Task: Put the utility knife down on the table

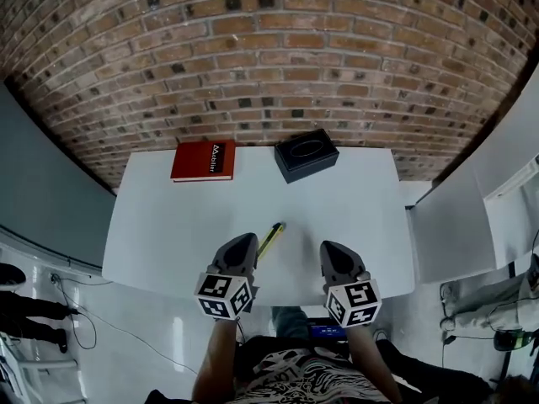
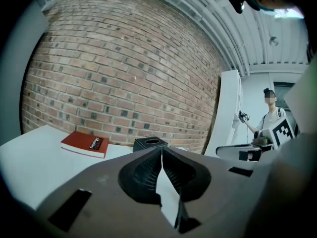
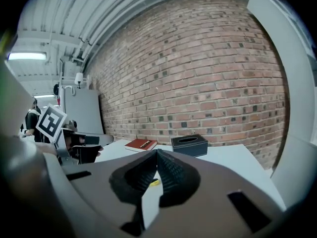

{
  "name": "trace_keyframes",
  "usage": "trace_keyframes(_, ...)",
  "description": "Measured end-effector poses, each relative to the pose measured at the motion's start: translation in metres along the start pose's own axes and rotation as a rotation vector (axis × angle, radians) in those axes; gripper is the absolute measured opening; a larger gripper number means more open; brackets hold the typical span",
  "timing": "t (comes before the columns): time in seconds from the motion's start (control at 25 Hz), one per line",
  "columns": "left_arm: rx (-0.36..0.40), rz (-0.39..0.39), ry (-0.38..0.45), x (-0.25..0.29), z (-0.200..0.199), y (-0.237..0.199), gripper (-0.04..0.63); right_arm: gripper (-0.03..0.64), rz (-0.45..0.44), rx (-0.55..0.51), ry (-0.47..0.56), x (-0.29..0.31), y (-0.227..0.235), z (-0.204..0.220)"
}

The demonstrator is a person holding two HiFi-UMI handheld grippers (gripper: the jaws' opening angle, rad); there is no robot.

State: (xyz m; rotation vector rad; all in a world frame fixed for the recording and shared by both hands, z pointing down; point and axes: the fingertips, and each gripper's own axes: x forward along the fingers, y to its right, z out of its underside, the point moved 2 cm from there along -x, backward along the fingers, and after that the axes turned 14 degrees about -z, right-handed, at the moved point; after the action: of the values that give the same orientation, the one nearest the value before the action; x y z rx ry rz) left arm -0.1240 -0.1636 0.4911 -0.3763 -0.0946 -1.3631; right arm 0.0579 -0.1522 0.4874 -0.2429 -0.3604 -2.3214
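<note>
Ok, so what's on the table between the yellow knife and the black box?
Nothing. In the head view, only bare white table lies between the utility knife and the black box.

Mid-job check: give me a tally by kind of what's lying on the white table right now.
red book: 1
black tissue box: 1
utility knife: 1
Total: 3

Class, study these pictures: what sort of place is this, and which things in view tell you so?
Probably an indoor lab or studio for recording tasks: a white table against a brick wall, a loose cable, and another person's marker cube.
</note>
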Motion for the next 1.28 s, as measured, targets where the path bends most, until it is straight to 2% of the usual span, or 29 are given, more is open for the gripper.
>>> trace_keyframes(0.4,0.011,-0.024,0.059,-0.020,-0.017,-0.002,0.017,0.000,0.018,-0.039,0.049,-0.016,-0.013,-0.014)
trace_keyframes(1.28,-0.019,-0.028,0.046,-0.019,-0.013,-0.009,0.017,0.000,0.022,-0.045,0.042,-0.010,-0.010,-0.012)
